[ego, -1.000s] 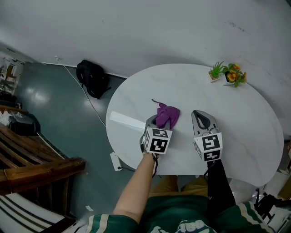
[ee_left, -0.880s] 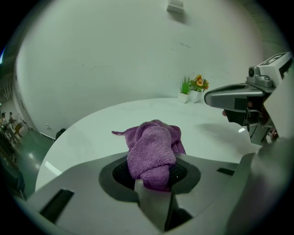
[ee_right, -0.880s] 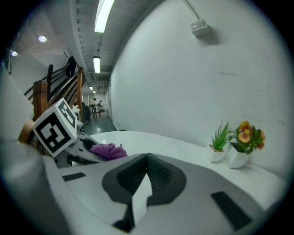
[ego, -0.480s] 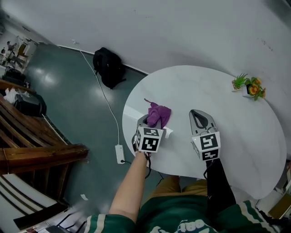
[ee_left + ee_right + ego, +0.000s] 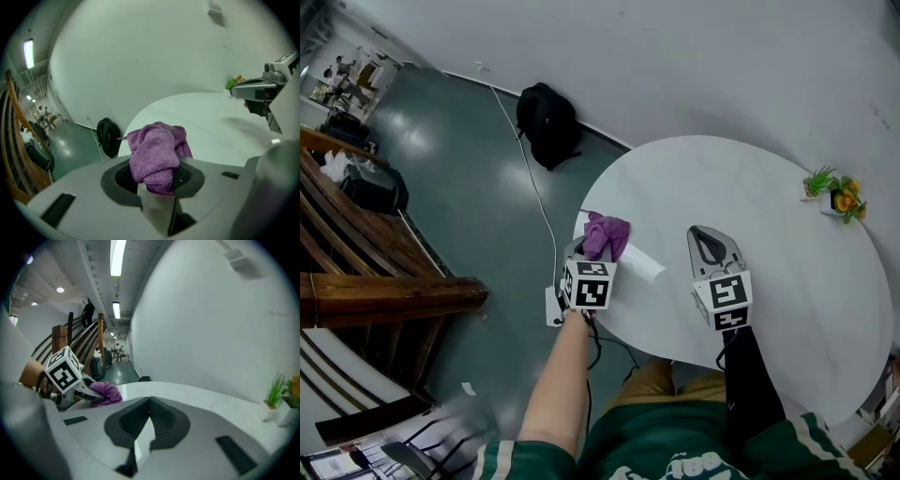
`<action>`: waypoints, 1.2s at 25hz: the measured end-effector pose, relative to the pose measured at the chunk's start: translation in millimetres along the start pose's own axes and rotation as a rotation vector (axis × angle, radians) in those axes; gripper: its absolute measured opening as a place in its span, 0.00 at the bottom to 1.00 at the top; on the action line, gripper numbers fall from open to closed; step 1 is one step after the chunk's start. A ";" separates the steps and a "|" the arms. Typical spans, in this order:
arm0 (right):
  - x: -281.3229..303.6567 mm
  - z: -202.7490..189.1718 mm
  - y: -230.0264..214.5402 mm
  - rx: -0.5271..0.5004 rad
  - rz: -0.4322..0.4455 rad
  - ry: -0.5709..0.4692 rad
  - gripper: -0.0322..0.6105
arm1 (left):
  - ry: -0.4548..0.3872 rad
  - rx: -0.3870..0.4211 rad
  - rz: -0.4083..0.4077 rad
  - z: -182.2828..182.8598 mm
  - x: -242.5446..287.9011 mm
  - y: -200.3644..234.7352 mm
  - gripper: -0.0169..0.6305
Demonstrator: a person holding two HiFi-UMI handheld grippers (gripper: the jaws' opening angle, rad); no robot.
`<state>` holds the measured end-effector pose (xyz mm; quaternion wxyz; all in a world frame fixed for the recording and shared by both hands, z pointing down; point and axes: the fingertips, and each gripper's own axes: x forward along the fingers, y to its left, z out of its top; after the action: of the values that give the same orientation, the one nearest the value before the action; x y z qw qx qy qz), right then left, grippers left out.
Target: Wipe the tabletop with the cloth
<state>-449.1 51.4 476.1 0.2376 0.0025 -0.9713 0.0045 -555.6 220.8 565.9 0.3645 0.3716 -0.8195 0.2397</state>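
Note:
A crumpled purple cloth lies at the left edge of the round white tabletop. My left gripper is shut on the cloth, which bulges out ahead of the jaws. My right gripper hovers over the middle of the table, jaws shut with nothing between them. From the right gripper view the cloth and the left gripper show at the left, over the table's rim.
Two small potted plants stand at the far right of the table. A black backpack lies on the grey floor beside a white cable and power strip. A wooden staircase rises at the left. The wall runs behind the table.
The left gripper has dragged the cloth leftward across the tabletop to its left edge. The right gripper has stayed over the middle.

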 end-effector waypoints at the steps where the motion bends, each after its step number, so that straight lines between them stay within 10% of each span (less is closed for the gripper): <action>1: -1.3 0.2 0.6 -0.001 0.001 -0.002 0.05 | 0.007 -0.007 0.022 -3.3 -0.9 6.7 0.23; 6: -19.1 -3.1 -12.2 0.002 -0.031 -0.005 0.05 | 0.040 -0.134 0.127 -14.8 -7.9 32.3 0.23; 12: -63.5 -15.1 -53.6 0.030 -0.109 -0.006 0.05 | -0.030 -0.071 0.066 15.8 -23.5 -22.7 0.22; 30: -315.4 -116.0 -235.0 0.205 -0.485 -0.043 0.05 | -0.210 0.232 -0.400 119.6 -82.8 -416.0 0.22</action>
<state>-114.2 -181.6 435.1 0.2096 0.2592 -0.9417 0.0459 -241.7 -76.0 478.3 0.2724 0.5885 -0.7301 0.2153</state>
